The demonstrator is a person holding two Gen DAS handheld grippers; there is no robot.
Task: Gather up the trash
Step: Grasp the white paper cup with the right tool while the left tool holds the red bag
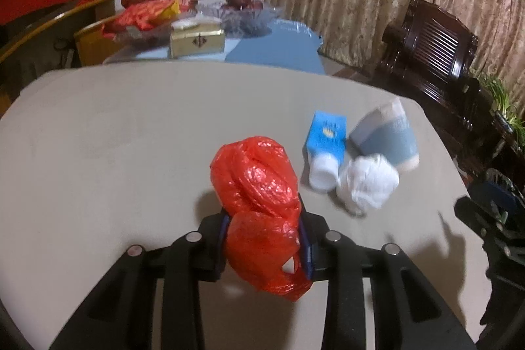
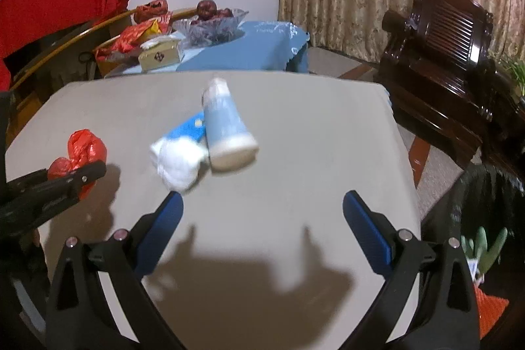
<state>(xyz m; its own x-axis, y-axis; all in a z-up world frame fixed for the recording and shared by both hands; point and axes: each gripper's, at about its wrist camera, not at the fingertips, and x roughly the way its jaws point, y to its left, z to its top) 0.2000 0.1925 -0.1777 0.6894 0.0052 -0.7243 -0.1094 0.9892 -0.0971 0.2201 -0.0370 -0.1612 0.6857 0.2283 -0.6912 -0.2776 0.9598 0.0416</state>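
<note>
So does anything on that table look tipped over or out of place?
Yes. Two blue tubes lie tipped on their sides, touching, with a crumpled white wad against them. The left claw pinches a scrunched red bag.

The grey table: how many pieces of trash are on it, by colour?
Red: 1, the crumpled red plastic bag, pinched in the left tool.
Blue: 2, the bright blue tube with a white cap and the pale blue tube.
White: 1, the crumpled white tissue.
Total: 4 on the grey table.
</note>
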